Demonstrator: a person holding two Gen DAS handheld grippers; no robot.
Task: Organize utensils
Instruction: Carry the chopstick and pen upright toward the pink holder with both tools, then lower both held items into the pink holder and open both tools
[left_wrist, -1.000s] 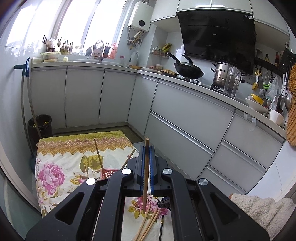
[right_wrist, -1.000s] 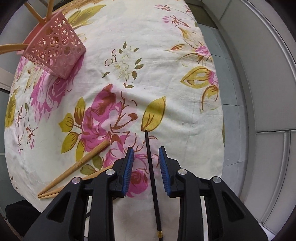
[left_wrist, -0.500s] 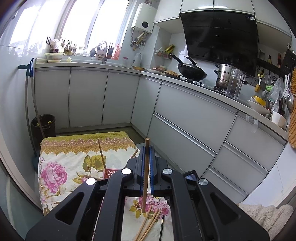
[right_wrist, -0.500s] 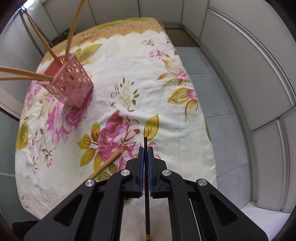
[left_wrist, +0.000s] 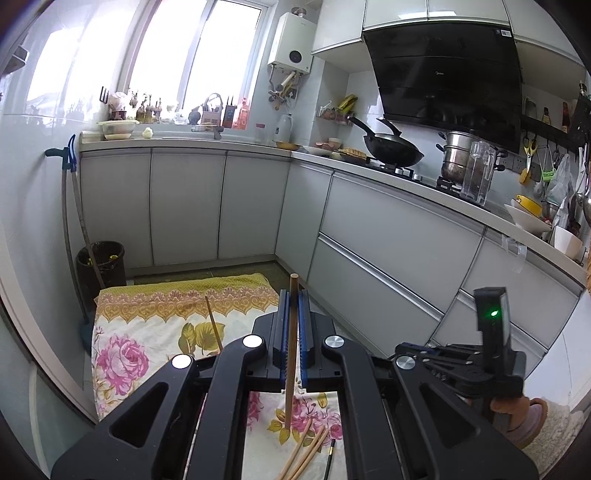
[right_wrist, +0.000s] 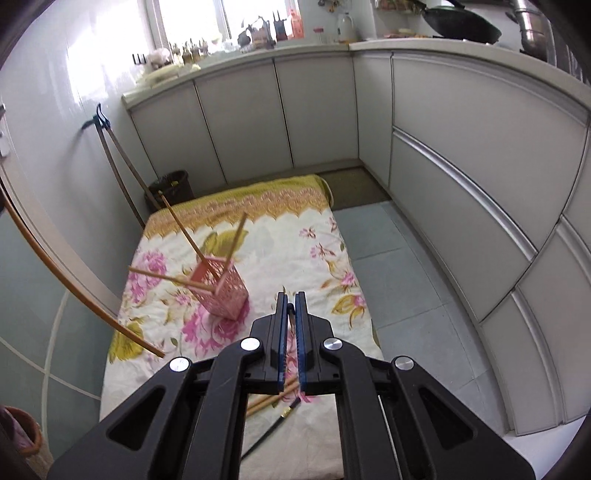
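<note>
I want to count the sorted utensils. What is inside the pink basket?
Three wooden chopsticks stand slanted in the pink basket, their upper ends sticking out. Their lower ends and the basket's bottom are hidden behind its lattice wall, so smaller items cannot be excluded.

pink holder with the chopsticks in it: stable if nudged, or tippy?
Probably tippy: the pink basket is tall, narrow, on soft cloth. Its perforated walls suggest light plastic. The chopsticks lean far outward past the rim, so a nudge there likely levers it over.
</note>
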